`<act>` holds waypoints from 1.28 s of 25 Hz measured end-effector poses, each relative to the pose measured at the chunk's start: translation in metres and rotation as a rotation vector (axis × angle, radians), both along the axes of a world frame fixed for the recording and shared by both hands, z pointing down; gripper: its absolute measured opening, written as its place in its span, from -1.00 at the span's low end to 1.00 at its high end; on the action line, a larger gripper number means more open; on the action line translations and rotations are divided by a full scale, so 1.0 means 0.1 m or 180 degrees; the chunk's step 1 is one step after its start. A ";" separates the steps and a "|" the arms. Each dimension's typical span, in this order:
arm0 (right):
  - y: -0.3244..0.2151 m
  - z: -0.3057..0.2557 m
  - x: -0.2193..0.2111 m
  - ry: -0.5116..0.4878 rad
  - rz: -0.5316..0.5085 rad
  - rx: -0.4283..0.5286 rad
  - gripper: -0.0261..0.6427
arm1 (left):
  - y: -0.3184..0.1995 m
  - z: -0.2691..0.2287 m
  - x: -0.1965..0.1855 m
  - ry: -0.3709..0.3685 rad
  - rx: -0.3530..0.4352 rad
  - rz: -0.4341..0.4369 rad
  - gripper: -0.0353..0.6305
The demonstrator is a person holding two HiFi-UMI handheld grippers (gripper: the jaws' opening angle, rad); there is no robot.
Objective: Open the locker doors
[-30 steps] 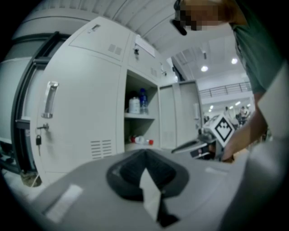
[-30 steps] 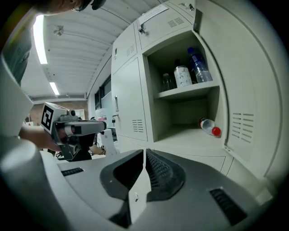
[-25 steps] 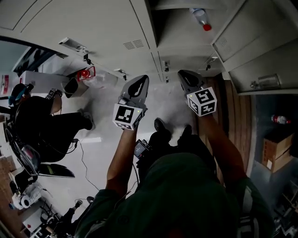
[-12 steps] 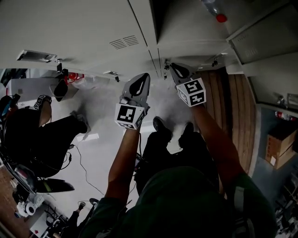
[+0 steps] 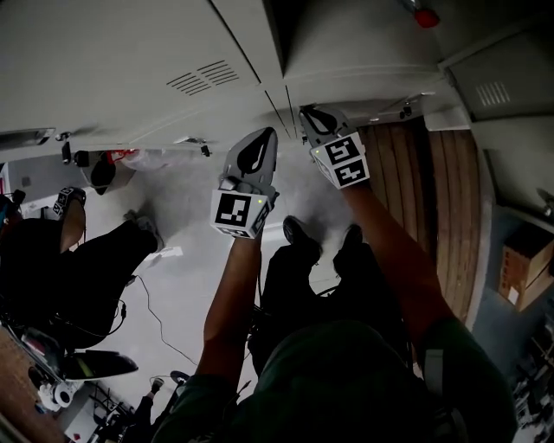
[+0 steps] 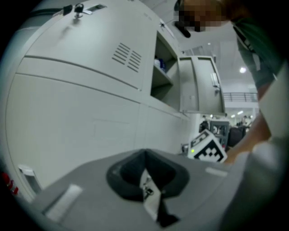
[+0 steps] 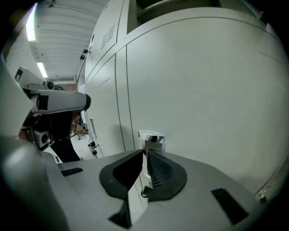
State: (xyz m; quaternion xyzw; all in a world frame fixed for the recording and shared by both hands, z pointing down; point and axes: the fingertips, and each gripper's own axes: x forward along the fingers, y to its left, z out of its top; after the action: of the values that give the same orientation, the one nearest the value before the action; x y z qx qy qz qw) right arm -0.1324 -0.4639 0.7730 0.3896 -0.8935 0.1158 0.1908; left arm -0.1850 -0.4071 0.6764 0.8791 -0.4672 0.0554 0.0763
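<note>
A bank of grey lockers (image 5: pixel 130 60) fills the top of the head view. My right gripper (image 5: pixel 305 111) reaches the low door (image 5: pixel 363 82) under an open compartment. In the right gripper view a chrome knob (image 7: pixel 151 136) on that grey door (image 7: pixel 203 90) sits at the tips of my right gripper (image 7: pixel 146 155), whose jaws are closed on it with only a narrow gap. My left gripper (image 5: pixel 268 134) hangs a little back from the lockers, beside a closed door. In its own view the left gripper (image 6: pixel 145 173) is shut and empty.
One locker compartment (image 6: pixel 162 67) stands open, its door (image 6: pixel 198 85) swung out; a red-capped bottle (image 5: pixel 424 17) lies inside. A seated person in black (image 5: pixel 61 260) is at the left. A cardboard box (image 5: pixel 524 260) stands at the right beyond a wood floor strip (image 5: pixel 433 190).
My right gripper has moved forward and left, from open air down to the knob on the low locker door. The left gripper has barely shifted. My head has leaned closer to the lockers.
</note>
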 end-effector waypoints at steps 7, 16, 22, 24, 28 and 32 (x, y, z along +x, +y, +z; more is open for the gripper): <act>0.08 0.00 0.00 -0.0073 -0.0029 0.0084 -0.86 | -0.09 0.12 0.06 0.0046 0.0024 -0.0066 -0.91; 0.62 0.00 0.19 -0.0162 -0.0073 -0.0015 -0.86 | 0.06 0.23 0.35 0.0024 -0.0091 -0.0033 -0.91; 1.06 0.02 0.48 -0.0186 0.0035 -0.0183 -0.86 | 0.30 0.24 0.66 0.0080 -0.0136 0.0056 -0.91; 1.18 0.03 0.60 -0.0169 0.0108 -0.0220 -0.86 | 0.40 0.25 0.77 0.0108 -0.0175 0.0078 -0.91; 1.41 0.04 0.85 -0.0158 0.0270 -0.0306 -0.86 | 0.59 0.27 1.03 0.0123 -0.0244 0.0154 -0.91; 1.58 0.05 1.12 -0.0128 0.0394 -0.0395 -0.86 | 0.73 0.26 1.33 0.0159 -0.0309 0.0260 -0.91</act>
State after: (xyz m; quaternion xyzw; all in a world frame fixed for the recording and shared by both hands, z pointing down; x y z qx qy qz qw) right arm -0.0200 -0.3054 0.7784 0.4291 -0.8625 0.1903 0.1890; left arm -0.0523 -0.3339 0.7021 0.8938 -0.4257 0.0591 0.1282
